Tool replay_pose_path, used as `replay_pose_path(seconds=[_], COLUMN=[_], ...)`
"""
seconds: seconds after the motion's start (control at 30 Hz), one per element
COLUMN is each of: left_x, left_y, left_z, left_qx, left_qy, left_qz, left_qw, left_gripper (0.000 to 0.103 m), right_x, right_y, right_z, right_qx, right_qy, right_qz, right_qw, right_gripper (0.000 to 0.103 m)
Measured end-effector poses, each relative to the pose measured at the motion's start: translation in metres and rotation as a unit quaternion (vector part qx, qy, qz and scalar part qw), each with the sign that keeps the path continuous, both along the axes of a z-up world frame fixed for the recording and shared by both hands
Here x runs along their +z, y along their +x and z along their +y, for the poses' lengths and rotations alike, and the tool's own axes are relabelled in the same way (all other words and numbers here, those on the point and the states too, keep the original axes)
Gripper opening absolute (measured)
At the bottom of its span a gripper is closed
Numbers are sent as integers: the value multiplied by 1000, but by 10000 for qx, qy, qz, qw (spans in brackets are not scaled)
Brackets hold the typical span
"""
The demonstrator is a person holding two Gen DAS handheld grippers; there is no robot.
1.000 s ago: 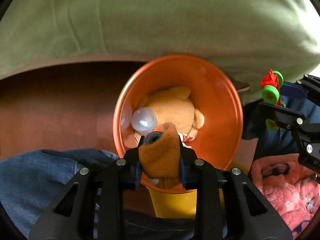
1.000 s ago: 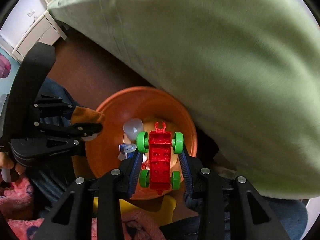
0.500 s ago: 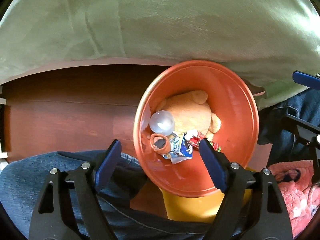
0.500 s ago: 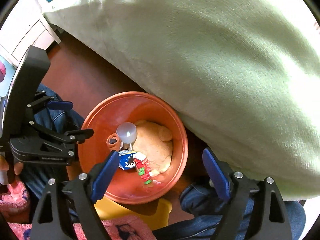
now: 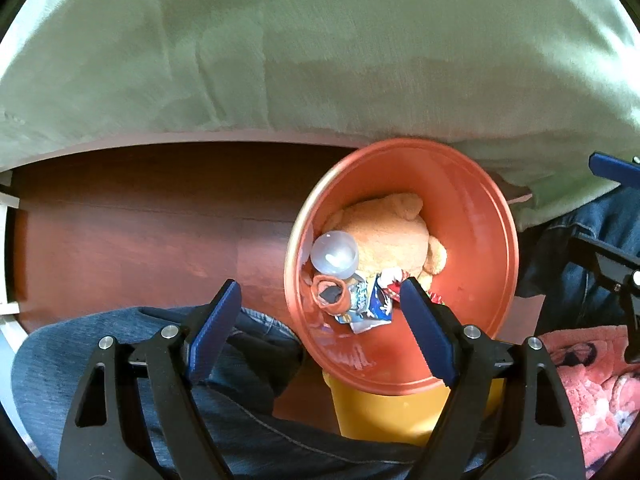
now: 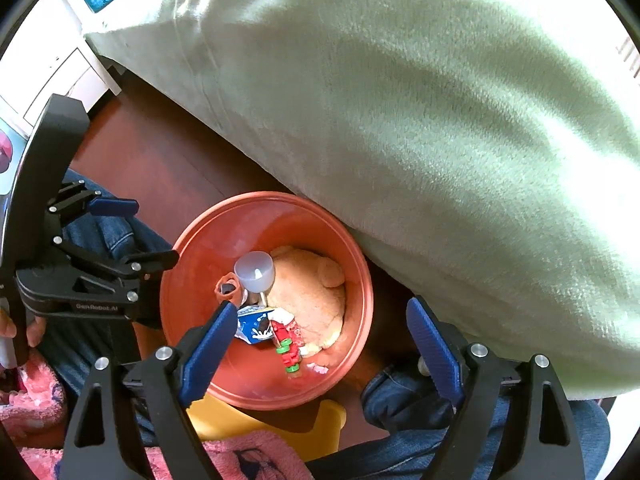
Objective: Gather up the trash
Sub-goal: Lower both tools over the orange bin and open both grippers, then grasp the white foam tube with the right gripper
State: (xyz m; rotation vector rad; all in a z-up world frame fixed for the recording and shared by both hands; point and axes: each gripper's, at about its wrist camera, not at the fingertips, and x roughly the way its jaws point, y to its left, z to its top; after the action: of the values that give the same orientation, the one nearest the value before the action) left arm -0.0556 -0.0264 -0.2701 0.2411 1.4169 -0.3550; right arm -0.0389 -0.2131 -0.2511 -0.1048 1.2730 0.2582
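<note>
orange bin (image 6: 192, 280) sat lower centre of the right wrist frame, holding a plush bear (image 6: 308, 300), clear cup (image 6: 254, 271), orange sock (image 6: 227, 287), blue wrapper (image 6: 254, 326) and red toy car (image 6: 289, 350). left gripper (image 5: 320, 320) and right gripper (image 6: 318, 336) were both spread wide, gripping nothing, above the bin.

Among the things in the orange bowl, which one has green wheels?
The red toy car, lying near the bowl's front; the plush bear, cup and wrapper have none.
</note>
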Motion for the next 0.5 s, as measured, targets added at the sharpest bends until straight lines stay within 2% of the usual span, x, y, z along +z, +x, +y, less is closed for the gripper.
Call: replay_pose_path(seconds=[0.23, 0.4, 0.5], left_x=[21, 50, 76], left_y=[9, 13, 15], left_z=[10, 18, 25], left_qx=[128, 276, 382], left_qy=[-104, -348, -492], left_qz=[-224, -501, -821], left_qw=[9996, 9978, 9947], left_gripper=[79, 80, 80], right_x=[17, 51, 74], right_y=[0, -3, -1], right_z=[-1, -2, -2], right_qx=[-8, 91, 102], right_qy=[52, 232, 334], right_qz=[-147, -500, -755], right_qw=[9999, 9984, 9965], right_gripper=[85, 85, 87])
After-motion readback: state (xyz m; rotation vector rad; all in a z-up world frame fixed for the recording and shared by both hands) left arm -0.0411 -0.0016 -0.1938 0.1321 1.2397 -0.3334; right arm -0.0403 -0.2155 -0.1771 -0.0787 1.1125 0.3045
